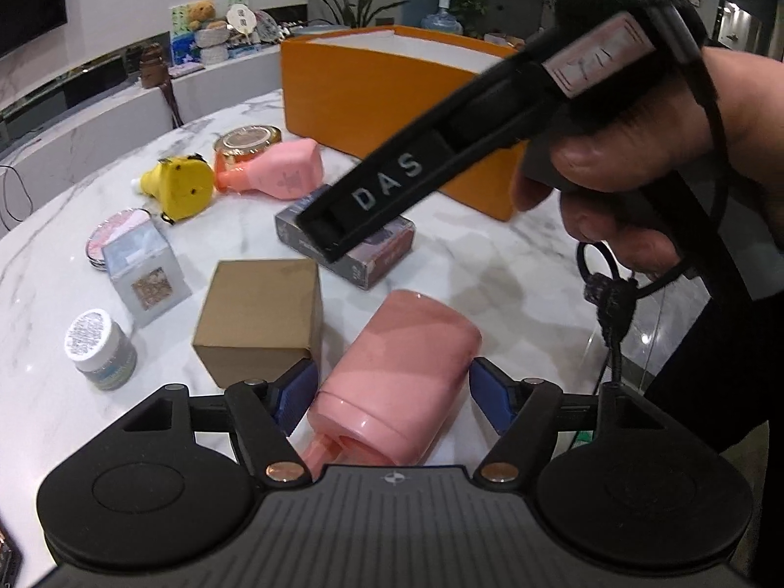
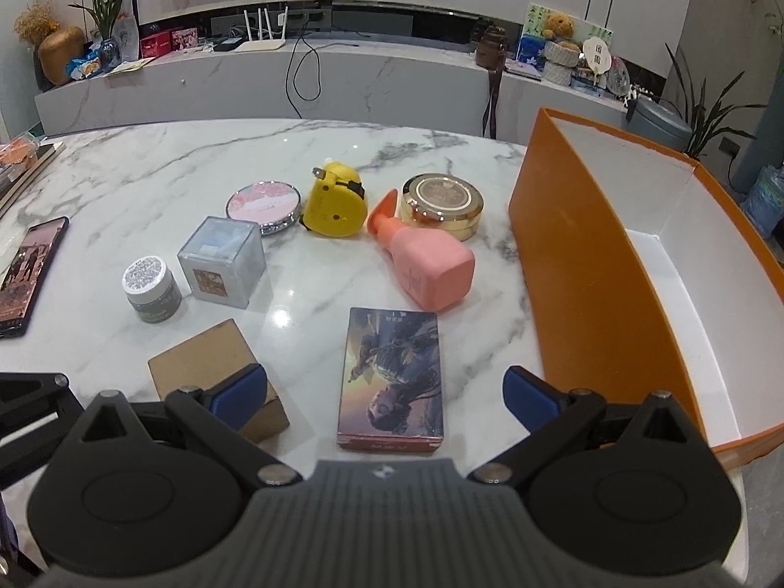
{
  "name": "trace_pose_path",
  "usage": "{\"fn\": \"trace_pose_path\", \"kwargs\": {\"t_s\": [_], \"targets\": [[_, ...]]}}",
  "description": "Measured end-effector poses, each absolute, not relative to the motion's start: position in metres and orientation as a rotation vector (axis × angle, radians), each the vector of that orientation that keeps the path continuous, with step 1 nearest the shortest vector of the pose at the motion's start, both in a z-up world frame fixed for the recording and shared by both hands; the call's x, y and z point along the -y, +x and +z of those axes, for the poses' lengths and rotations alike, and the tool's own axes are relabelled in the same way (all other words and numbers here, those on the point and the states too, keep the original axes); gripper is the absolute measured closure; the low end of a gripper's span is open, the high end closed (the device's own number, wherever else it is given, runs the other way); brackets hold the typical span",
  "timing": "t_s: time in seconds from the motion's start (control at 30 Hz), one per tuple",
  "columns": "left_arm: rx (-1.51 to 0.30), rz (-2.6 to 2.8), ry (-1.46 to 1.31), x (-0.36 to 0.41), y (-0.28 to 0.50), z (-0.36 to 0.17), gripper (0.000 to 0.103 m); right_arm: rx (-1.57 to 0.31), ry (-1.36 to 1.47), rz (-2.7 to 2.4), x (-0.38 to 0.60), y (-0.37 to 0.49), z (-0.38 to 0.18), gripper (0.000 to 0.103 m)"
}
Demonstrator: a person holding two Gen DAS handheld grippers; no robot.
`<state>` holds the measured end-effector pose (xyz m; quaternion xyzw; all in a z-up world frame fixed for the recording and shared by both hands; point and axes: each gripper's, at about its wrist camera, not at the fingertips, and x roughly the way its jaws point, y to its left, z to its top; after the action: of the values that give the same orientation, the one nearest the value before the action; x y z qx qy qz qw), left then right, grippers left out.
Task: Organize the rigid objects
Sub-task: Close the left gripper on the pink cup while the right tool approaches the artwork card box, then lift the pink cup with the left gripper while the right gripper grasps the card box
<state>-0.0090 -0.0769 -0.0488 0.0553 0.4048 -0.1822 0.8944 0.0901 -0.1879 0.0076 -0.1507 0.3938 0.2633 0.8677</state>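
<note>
Left tongs (image 1: pixel 392 394) gape wide around a pink bottle (image 1: pixel 397 382) lying on the surface (image 1: pixel 490 264), pads apart from it. Right tongs (image 2: pixel 384 392) hang wide open, empty, above a picture box (image 2: pixel 392 377).

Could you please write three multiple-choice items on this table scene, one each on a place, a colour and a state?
1. Where does the card box lie?
A. inside the orange box
B. on the table between the right gripper's fingers
C. on top of the brown box

2. What colour is the plug?
A. yellow
B. green
C. white

3. How is the left gripper?
A. shut on the brown box
B. shut with nothing in it
C. open around a lying pink bottle

Answers:
1 B: it lies flat on the marble table, in front of the open right gripper.
2 A: its body is plainly yellow.
3 C: the blue pads stand on either side of the pink bottle, apart from it.
</note>
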Motion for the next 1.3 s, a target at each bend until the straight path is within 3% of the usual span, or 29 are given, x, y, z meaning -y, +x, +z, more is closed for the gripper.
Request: {"fn": "trace_pose_path", "kwargs": {"t_s": [0.17,0.47,0.63,0.77,1.2,1.3], "targets": [[-0.855,-0.381,0.117,0.078,-0.007,-0.057,0.024,-0.851,-0.308,0.541,0.186,0.097,0.002,0.003],[-0.812,-0.385,0.102,0.081,-0.013,-0.057,0.039,-0.895,-0.297,0.533,0.180,0.108,-0.009,0.003],[-0.819,-0.385,0.061,0.076,-0.020,-0.054,0.040,-0.909,-0.268,0.528,0.181,0.115,-0.012,0.003],[-0.821,-0.386,0.037,0.072,-0.022,-0.054,0.040,-0.921,-0.266,0.514,0.179,0.120,-0.014,0.012],[-0.827,-0.362,0.027,0.065,-0.027,-0.050,0.040,-0.969,-0.293,0.500,0.168,0.132,-0.036,0.024],[-0.829,-0.354,0.017,0.062,-0.029,-0.049,0.040,-0.978,-0.290,0.504,0.166,0.135,-0.040,0.034]]}}
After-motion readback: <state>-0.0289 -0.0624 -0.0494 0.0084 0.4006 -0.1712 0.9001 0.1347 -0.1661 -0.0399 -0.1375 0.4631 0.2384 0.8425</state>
